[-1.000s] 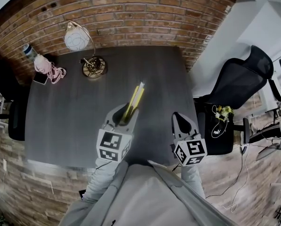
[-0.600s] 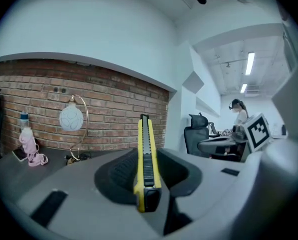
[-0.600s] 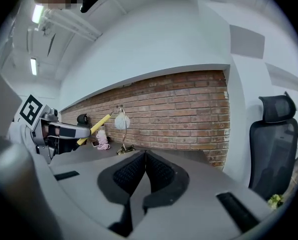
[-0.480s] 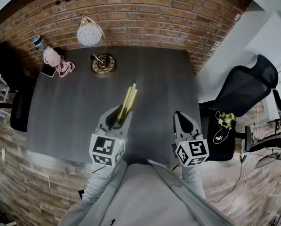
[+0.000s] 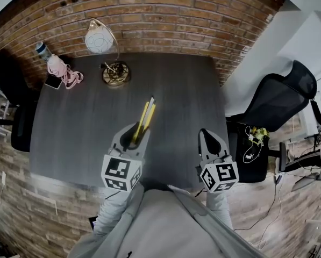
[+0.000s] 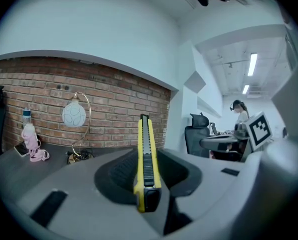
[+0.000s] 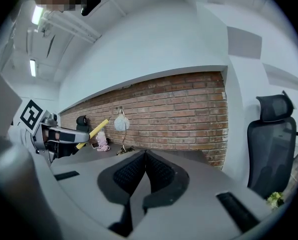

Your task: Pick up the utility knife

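The left gripper (image 5: 136,135) had its jaws pinched on the utility knife (image 6: 145,168), the pads pressing the yellow handle from both sides, with its black butt end nearest the camera in the left gripper view. The knife stuck out forward past the jaw tips and tilted a little upward, clear of the dark counter (image 5: 79,128), above its middle. In the head view the rear part of the knife was swallowed by the jaws, and whether any blade was out at the far tip could not be made out in any view. The right gripper (image 7: 145,159) hung over the counter's near right part with its jaws pressed together on nothing, well apart from the knife. The hands that held both grippers were hidden under the marker cubes; only grey sleeves (image 5: 114,208) showed. At the far edge of the counter, against the brick wall (image 5: 155,12), stood a lamp (image 5: 97,40) with a round white shade on a curved brass arm. In the far left corner were a bottle (image 5: 41,49), a pink item (image 5: 61,71) too small to identify and a phone (image 5: 54,83) just beside it. A black office chair (image 5: 278,104) stood to the right of the counter; a second dark chair (image 5: 12,128) on the left was cut off by the edge of the picture
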